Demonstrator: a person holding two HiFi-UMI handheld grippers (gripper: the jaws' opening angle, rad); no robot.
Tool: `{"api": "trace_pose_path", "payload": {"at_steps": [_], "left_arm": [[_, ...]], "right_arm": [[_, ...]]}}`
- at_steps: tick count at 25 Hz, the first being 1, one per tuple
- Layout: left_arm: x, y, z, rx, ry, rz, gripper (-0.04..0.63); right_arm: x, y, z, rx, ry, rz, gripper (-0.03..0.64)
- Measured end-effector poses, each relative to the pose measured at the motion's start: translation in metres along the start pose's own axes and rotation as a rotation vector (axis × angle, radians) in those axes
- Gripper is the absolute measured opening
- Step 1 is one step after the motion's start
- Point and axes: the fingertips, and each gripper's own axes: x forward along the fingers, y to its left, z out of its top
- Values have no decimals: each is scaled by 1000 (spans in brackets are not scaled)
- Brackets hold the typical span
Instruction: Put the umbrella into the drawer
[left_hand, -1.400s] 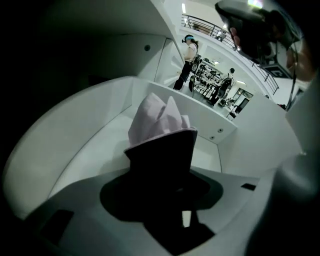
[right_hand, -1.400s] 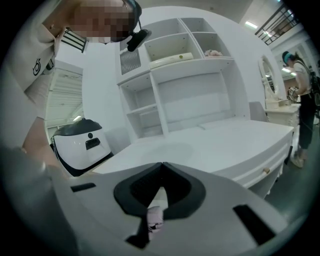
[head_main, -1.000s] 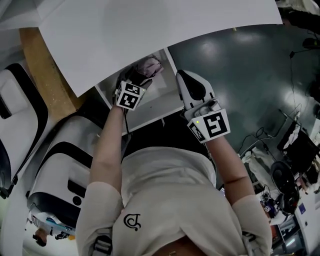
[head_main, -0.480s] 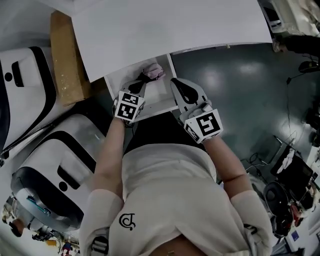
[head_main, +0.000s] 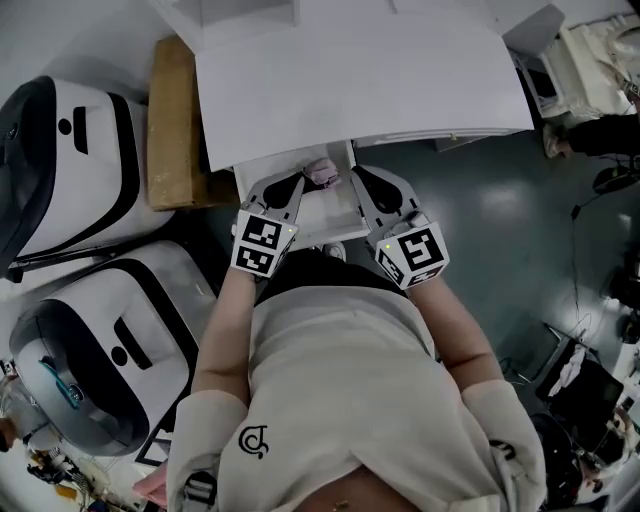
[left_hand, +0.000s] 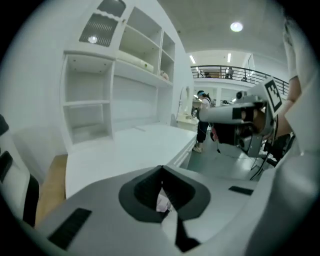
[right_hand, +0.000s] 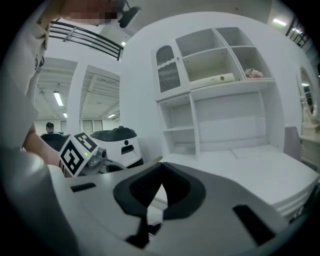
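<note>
The folded pink umbrella (head_main: 322, 173) lies at the back of the open white drawer (head_main: 312, 236) under the desk top. A scrap of the umbrella (left_hand: 163, 202) shows through the gap behind my left jaws. My left gripper (head_main: 283, 190) hangs over the drawer's left side, jaws shut with nothing in them. In its own view the left gripper (left_hand: 161, 168) has its tips together. My right gripper (head_main: 378, 190) hovers over the drawer's right edge, also shut and empty. Its own view shows the right gripper (right_hand: 162, 177) closed above the desk.
The white desk top (head_main: 360, 80) overhangs the drawer. A white shelf unit (right_hand: 215, 80) stands on the desk at the back. A cardboard box (head_main: 172, 120) and two white-and-black machines (head_main: 100, 340) sit to the left. Dark floor (head_main: 520, 230) lies to the right.
My left gripper has let go of the umbrella, risen out of the drawer and shut. The right gripper has risen too. The umbrella stays in the drawer.
</note>
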Motion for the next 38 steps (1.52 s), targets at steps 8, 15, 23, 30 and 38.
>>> {"api": "trace_pose_path", "payload": {"at_steps": [8, 15, 23, 30, 38], "left_arm": [[-66, 19, 94, 37, -253, 120, 12], [-121, 33, 149, 90, -423, 232, 12], [-171, 62, 164, 83, -512, 362, 12], [-183, 68, 156, 92, -503, 378, 12], [-177, 61, 154, 110, -469, 350, 12]], "right_arm": [[4, 9, 50, -57, -89, 44, 6], [12, 11, 90, -72, -166, 83, 6], [21, 26, 128, -135, -234, 125, 5], [20, 37, 132, -156, -240, 143, 5], [14, 38, 135, -177, -241, 143, 5]]}}
